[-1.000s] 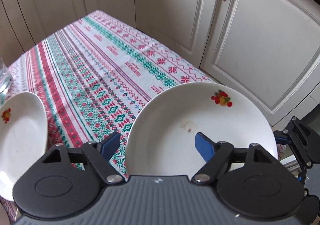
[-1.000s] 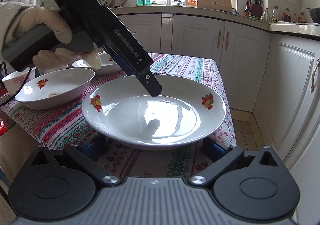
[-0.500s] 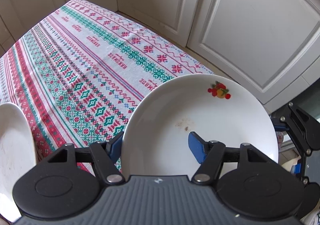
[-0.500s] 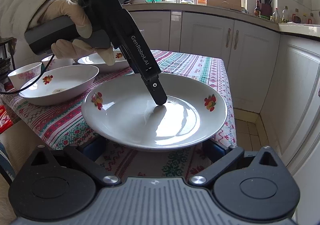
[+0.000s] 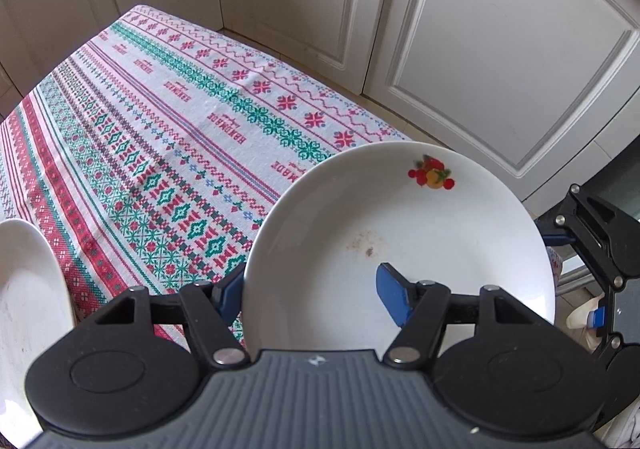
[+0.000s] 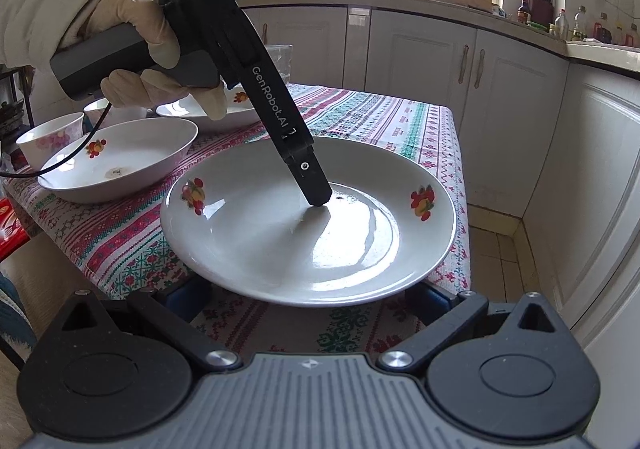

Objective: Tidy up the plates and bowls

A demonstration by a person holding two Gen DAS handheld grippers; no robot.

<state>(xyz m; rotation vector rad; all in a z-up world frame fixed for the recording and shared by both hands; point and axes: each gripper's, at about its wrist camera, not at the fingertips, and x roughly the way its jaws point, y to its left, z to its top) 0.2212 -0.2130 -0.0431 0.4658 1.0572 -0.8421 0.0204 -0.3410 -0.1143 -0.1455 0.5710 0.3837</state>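
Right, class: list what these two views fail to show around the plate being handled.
1. Right wrist view: the right tool, its fingertips hidden under the plate's near rim; contact unclear.
2. Left wrist view: the left tool, its left finger partly behind the plate's rim.
3. Left wrist view: the bowl, cut off by the left edge.
4. Right wrist view: bottles on the counter, too small to read.

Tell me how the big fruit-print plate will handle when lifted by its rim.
The plate looks like glazed ceramic, so probably stiff and breakable. Its glossy glaze suggests the left gripper, straddling the rim, may slip. It overhangs the table edge, so held at one side it will likely tip.
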